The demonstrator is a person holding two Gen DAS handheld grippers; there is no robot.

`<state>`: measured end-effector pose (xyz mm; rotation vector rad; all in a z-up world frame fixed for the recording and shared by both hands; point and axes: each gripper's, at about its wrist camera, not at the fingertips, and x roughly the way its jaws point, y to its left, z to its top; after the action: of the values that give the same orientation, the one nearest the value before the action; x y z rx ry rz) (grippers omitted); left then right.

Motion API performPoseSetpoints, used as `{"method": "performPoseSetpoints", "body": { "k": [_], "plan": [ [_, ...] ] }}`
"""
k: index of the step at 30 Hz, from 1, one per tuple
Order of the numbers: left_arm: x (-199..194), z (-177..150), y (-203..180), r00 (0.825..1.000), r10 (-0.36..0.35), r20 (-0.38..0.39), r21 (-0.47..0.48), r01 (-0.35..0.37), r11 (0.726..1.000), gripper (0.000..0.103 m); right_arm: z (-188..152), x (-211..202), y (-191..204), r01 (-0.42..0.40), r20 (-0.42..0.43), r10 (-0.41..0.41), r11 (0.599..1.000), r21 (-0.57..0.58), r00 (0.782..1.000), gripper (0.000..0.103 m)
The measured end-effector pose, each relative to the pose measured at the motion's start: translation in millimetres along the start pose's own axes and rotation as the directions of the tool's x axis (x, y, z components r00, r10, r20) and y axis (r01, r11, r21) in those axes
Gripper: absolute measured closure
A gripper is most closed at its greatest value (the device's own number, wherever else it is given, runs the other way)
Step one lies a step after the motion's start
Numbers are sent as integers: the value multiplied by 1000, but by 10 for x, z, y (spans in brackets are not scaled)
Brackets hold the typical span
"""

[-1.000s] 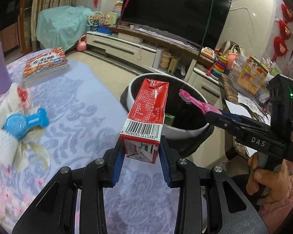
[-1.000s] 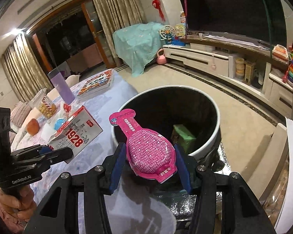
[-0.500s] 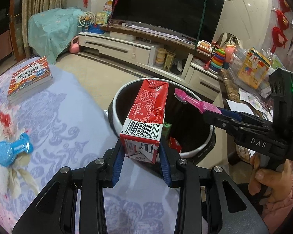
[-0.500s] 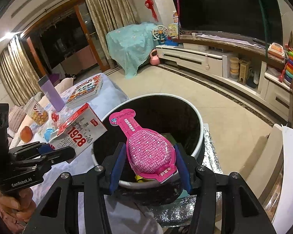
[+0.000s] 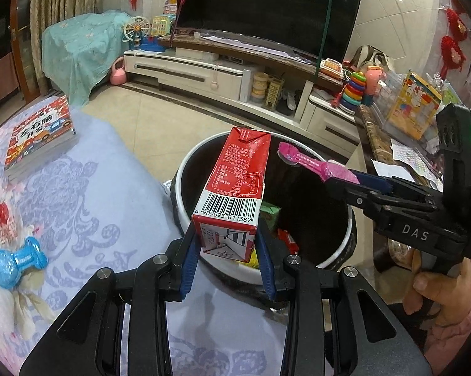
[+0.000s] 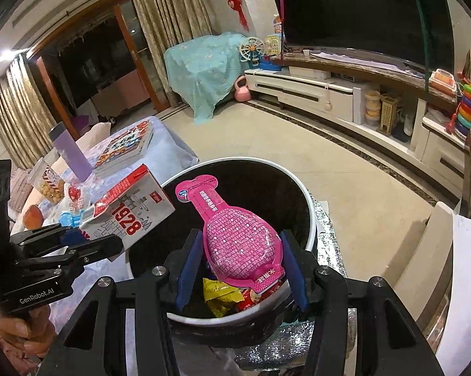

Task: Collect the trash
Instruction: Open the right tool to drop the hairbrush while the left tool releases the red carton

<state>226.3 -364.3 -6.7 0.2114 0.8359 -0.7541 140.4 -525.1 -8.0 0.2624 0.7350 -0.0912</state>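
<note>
My left gripper [image 5: 226, 244] is shut on a red and white milk carton [image 5: 235, 194], held tilted above the near rim of a round black trash bin with a white rim [image 5: 185, 219]. My right gripper [image 6: 238, 260] is shut on a flat pink bottle-shaped pouch [image 6: 235, 235] and holds it over the open bin [image 6: 310, 219]. Each gripper shows in the other's view: the right gripper [image 5: 345, 178] with the pouch [image 5: 310, 164] on the right, the left gripper [image 6: 88, 238] with the carton [image 6: 129, 216] on the left. Wrappers lie in the bin.
A table with a lilac patterned cloth [image 5: 88, 206] holds a book [image 5: 41, 138], a blue bone-shaped toy [image 5: 16, 261], a purple cup [image 6: 69, 150] and snacks. A TV stand [image 5: 223, 72] with toys lines the far wall. A cluttered side table [image 5: 408, 144] stands to the right.
Both grippers, still holding their items, have moved toward the bin; it now lies larger and closer under them, and the trash inside has come into view.
</note>
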Motion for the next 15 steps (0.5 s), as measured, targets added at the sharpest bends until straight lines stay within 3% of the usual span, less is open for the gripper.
{"method": "performPoseSetpoints", "body": {
  "k": [11,15],
  "plan": [
    [89,37,-29,1000,-1,-29,-7,0,1000,70,12,63,-23,9,-12,-9,1000,6,1000,52],
    [54,32,-7,1000,3,-18,-25,-4,1000,60,29,65,-51,1,-13,-1,1000,18,1000,50]
  ]
}}
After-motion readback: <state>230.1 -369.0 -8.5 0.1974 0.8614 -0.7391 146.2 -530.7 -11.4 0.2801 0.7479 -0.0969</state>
